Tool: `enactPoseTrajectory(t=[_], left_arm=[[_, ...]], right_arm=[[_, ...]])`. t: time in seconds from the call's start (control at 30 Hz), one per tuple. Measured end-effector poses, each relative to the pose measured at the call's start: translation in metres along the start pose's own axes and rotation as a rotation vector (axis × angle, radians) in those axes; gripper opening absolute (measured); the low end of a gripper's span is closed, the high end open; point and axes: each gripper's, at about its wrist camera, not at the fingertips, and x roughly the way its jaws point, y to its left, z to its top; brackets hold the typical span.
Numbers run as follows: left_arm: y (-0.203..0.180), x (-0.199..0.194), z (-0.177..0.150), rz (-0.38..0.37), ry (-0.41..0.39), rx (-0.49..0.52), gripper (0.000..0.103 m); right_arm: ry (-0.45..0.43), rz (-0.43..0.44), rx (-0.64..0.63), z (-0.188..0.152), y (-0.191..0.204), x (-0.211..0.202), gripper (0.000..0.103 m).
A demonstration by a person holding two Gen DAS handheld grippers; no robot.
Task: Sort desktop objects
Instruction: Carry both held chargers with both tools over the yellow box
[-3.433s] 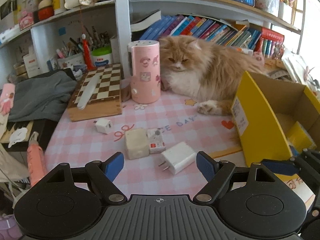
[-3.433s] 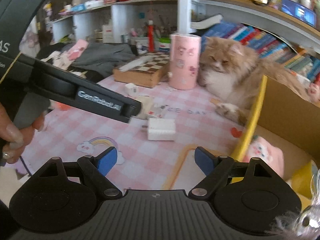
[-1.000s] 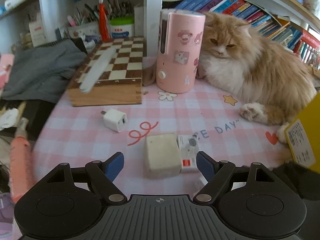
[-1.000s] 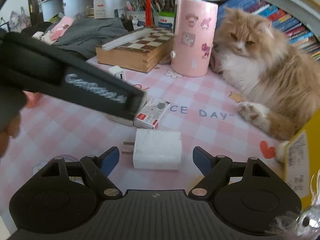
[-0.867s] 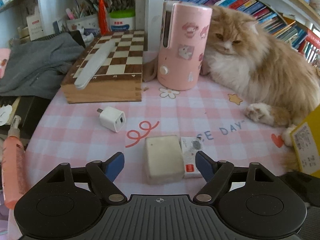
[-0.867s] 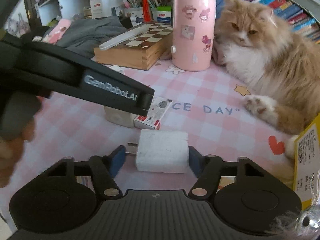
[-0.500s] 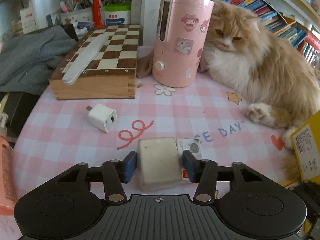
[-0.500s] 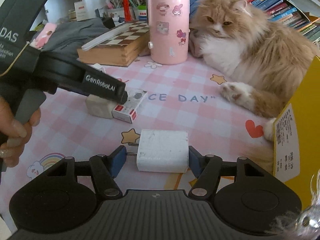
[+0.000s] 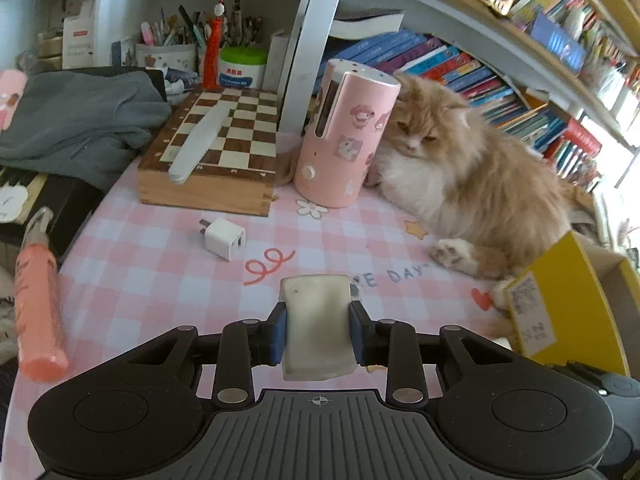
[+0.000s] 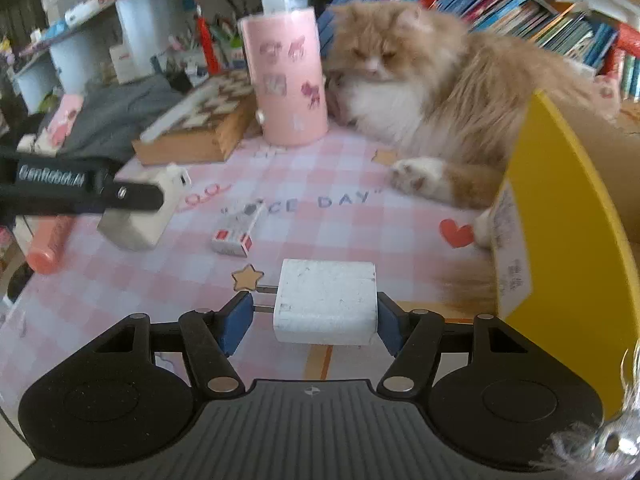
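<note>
Pink-and-white checked cloth (image 9: 132, 264) covered the desk, printed with stars, a heart and lettering partly hidden by objects. Nearest, the left claw (image 9: 318, 334) was closing, its blue pads pressed on a cream block (image 9: 316, 328) raised off the cloth; the right claw (image 10: 310, 316) gripped a scuffed white charger (image 10: 326, 300) across its prongs and rear face. A yellow-walled cardboard box (image 10: 568, 264) stood at right, its interior cut off. Mid-desk lay a small red-and-white carton (image 10: 236, 232) and a small white plug adapter (image 9: 223, 239). Farther back stood a pink stickered cylinder (image 9: 344, 136), a wooden chessboard box (image 9: 216, 160) and a long-haired orange cat (image 9: 472, 184). Behind, bookshelves (image 9: 480, 72) blurred toward the edges.
</note>
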Motion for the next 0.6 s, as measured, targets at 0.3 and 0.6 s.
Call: enactPoseTrajectory(t=[0.3, 0.6], left_arm=[[0.015, -0.035, -0.012, -0.103, -0.011, 0.002, 0.029], [0.043, -0.061, -0.03, -0.147, -0.002, 0.015, 0.029]], right_arm=[[-0.049, -0.027, 0.03, -0.008, 0.022, -0.045, 0.062], [-0.052, -0.052, 0.043, -0.025, 0.052, -0.074, 0.062]])
